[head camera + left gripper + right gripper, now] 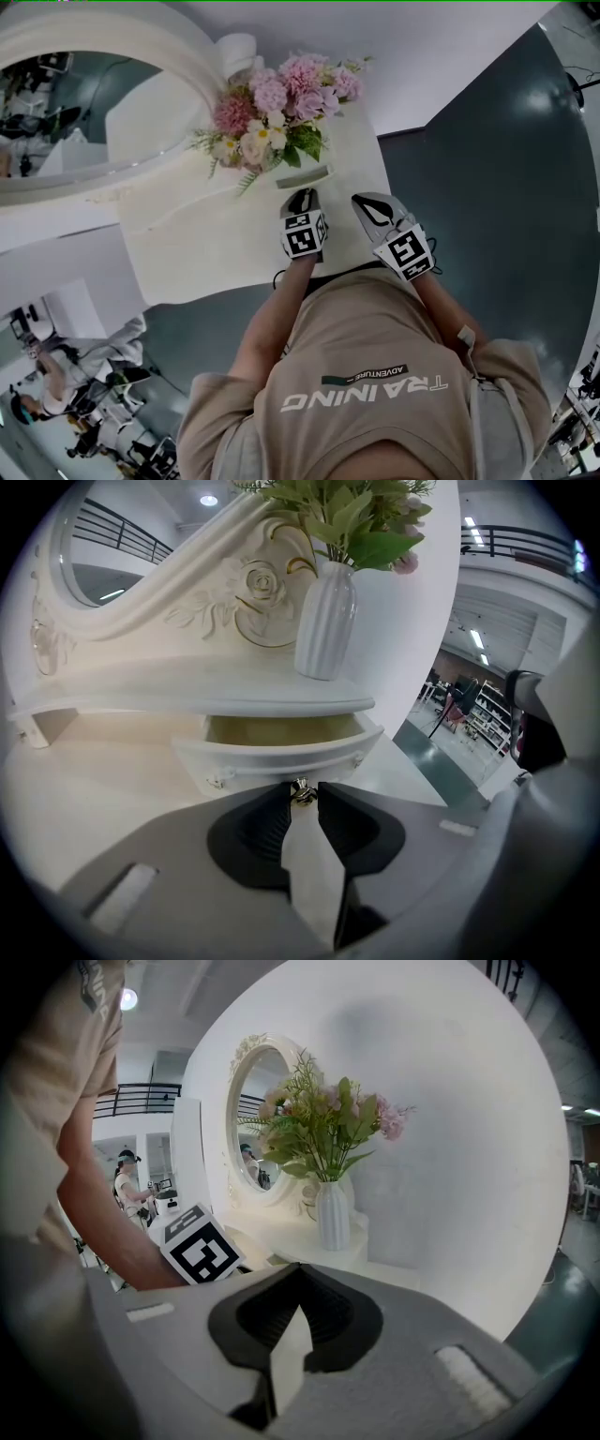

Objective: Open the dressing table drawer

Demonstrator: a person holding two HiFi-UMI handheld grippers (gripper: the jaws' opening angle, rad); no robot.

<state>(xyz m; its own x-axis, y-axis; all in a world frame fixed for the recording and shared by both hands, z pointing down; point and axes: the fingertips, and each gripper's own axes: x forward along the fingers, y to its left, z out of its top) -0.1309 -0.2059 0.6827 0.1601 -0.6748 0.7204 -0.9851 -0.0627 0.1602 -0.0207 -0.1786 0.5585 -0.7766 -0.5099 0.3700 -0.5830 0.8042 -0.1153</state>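
At the back left corner of the cream-white dressing table stands an oval mirror in a carved cream frame with a moulded rose. To its right, a white ribbed ceramic vase sits on the low raised shelf along the table's back edge. It holds a bunch of pink and cream flowers with green leaves.

Directly below the vase, under the shelf and toward the table's right edge, is the small white wooden drawer. It stands partly pulled out, so its pale yellow inside shows. A small gold metal knob sits at the middle of the drawer front.

The left gripper points down at the drawer. Its dark ribbed fingers pinch that knob at their tips.

Just to the right, beside it and near the table's front right corner, the right gripper hovers. Its fingers are pressed together with nothing between them.
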